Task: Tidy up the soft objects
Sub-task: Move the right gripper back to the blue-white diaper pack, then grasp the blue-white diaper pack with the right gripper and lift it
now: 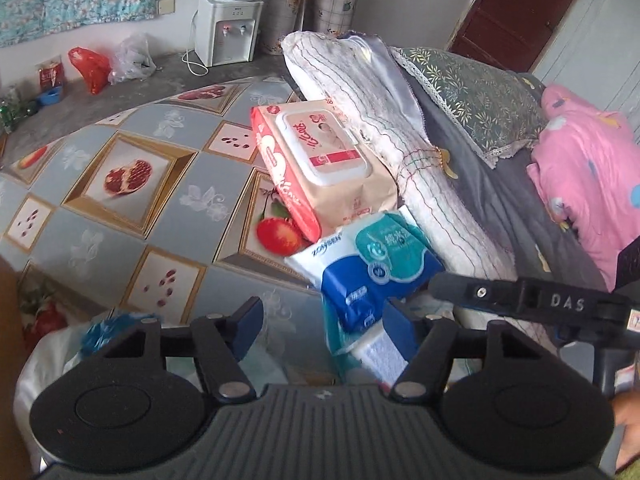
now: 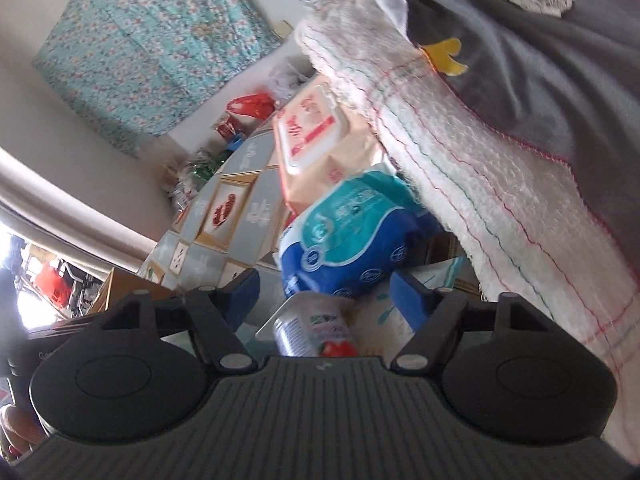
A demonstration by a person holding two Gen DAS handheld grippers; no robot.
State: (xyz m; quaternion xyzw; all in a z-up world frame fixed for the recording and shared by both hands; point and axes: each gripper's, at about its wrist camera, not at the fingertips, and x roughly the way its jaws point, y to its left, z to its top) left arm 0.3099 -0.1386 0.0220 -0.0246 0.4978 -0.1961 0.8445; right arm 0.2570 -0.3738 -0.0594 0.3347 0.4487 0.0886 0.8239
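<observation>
Left wrist view: left gripper [image 1: 322, 320], jaws apart with nothing pressed between the pads, points at the blue tissue pack [image 1: 372, 264], which lies just ahead and slightly right, its long axis running away toward the pink wipes pack [image 1: 324, 164] touching its far end. Right wrist view: right gripper [image 2: 324, 292], jaws likewise apart and unloaded, faces the same pack straight ahead and looks equally near.

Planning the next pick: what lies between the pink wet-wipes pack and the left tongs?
In the left wrist view, the blue tissue pack lies between the pink wet-wipes pack and the left tongs, overlapping the wipes pack's near end.
</observation>
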